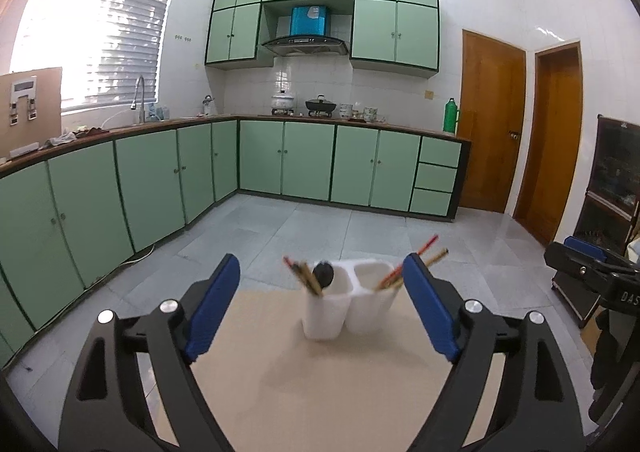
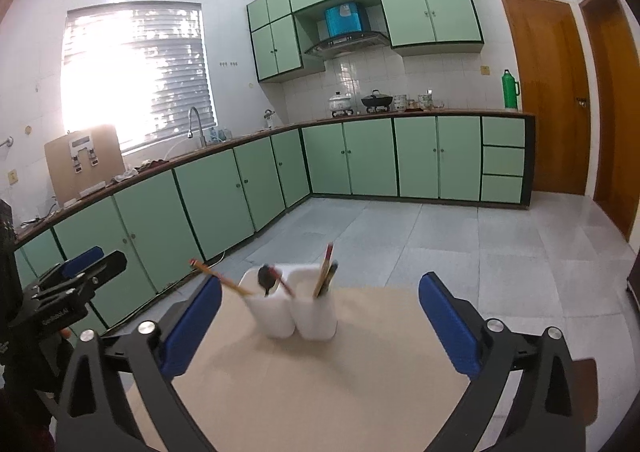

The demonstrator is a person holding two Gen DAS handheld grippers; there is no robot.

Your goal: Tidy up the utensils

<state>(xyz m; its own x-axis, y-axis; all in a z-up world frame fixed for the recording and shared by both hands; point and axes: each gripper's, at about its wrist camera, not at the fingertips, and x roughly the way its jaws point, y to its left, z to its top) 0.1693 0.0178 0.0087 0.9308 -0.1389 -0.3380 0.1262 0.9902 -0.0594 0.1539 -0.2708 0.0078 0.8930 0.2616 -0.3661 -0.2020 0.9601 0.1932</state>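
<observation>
Both jaws wide, left hand-held gripper [image 1: 321, 306] and right hand-held gripper [image 2: 320, 316] empty, white utensil holder [image 1: 346, 306] ahead, untouched

A pale beige table [image 1: 320, 392] stands on a grey tiled floor [image 1: 360, 228]. One white two-compartment utensil holder [image 1: 348, 304] sits directly on it, toward the far edge.

Open table ahead, one holder in the way

I see bare tabletop [image 1: 320, 392] low in both views, free between my spread left gripper [image 1: 320, 284] and right gripper [image 2: 320, 300]; only the white utensil holder [image 1: 344, 312] with its leaning chopsticks [image 1: 424, 256] stands mid-frame, apart from all blue pads [image 2: 448, 324].
</observation>
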